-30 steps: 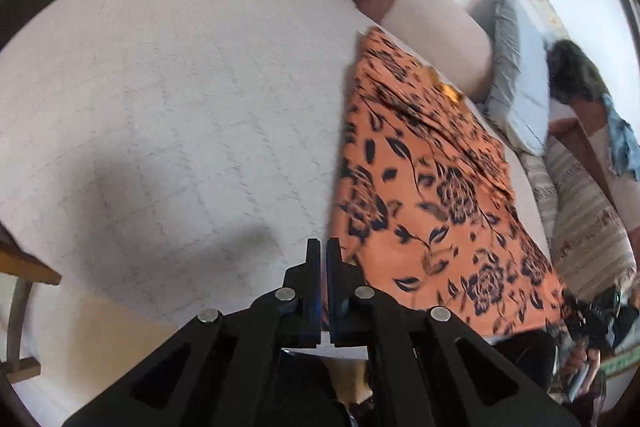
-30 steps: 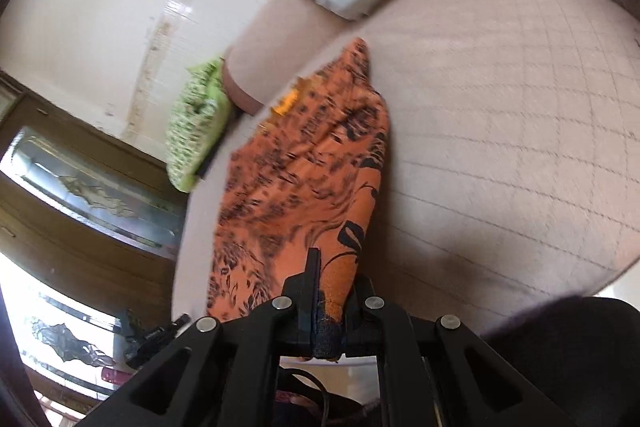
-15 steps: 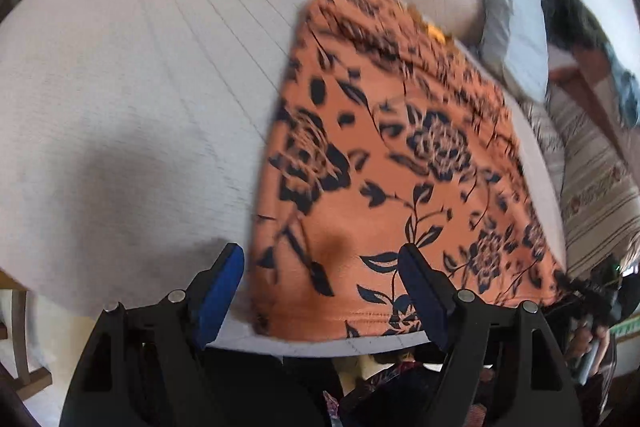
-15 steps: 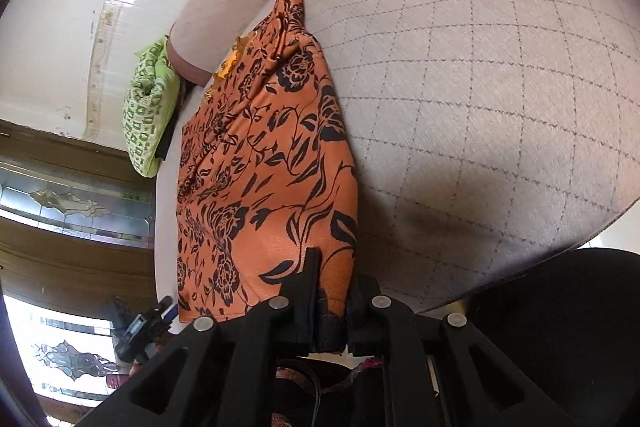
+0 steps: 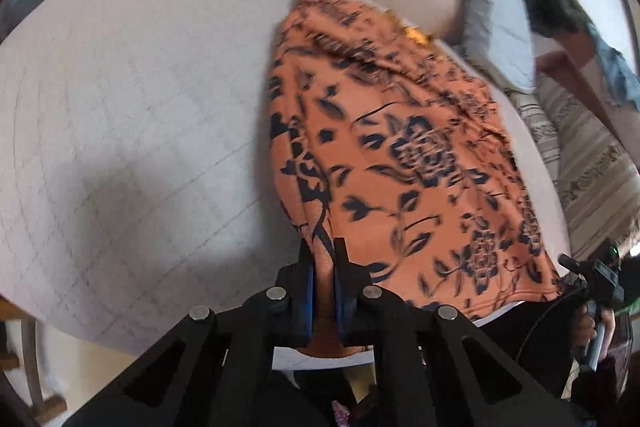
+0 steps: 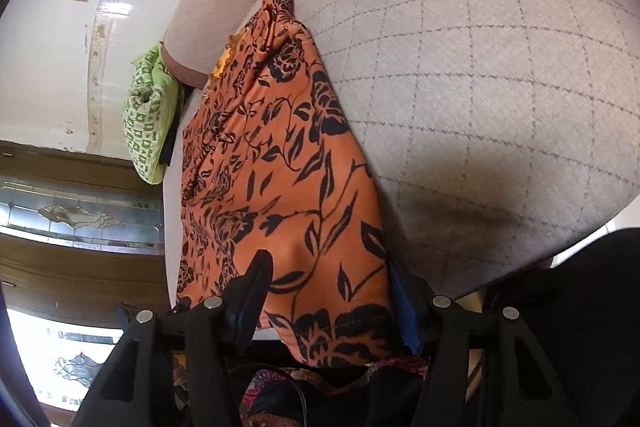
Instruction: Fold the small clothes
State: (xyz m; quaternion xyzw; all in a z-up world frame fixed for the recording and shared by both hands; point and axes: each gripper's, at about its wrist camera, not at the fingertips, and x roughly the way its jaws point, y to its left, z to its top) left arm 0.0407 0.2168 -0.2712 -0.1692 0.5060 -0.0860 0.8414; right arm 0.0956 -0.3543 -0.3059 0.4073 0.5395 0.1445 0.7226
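My left gripper [image 5: 323, 263] pinches the near-left hem of the orange floral garment [image 5: 404, 163], which runs lengthwise away across the bed [image 5: 132, 99]; my right gripper [image 6: 332, 283] gapes wide astride its near-right corner.

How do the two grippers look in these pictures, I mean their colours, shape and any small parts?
The left gripper and the right gripper match: matte black plastic, with angular linkage arms that have triangular cut-outs. Round silver pins mark the joints. The fingers carry blue pads on their inner faces. A thin black cable runs below the right gripper.
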